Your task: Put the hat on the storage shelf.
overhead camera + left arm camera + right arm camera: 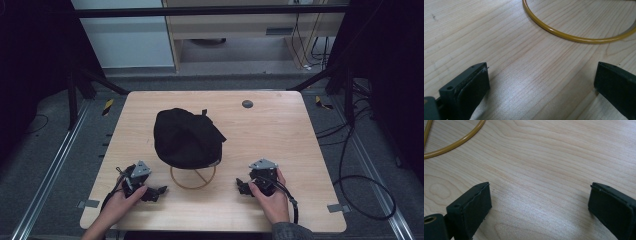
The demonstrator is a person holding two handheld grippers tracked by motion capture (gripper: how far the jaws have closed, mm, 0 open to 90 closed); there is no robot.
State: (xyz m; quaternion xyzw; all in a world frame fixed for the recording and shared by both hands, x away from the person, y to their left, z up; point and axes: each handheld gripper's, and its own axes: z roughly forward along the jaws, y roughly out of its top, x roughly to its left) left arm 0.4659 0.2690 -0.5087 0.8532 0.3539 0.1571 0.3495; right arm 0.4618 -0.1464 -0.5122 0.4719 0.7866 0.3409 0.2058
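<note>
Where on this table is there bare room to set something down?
Bare wood: right of the cap out to the table edge, the far strip behind the cap beside the grommet, and the left side. Crowded: near middle, where the ring lies between left gripper and right gripper.

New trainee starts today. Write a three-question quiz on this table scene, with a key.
1. True or false: the black cap sits on a stand whose yellow ring rests on the table.
2. What does the left gripper hold?
A. the cap
B. the ring
C. nothing
3. Fill in: the jaws of the right gripper stand ____.

Key
1. True. The cap is raised on the stand, and the ring lies flat on the wood.
2. C. Its jaws are apart over bare wood, short of the ring.
3. Open, with only bare table between them.
</note>
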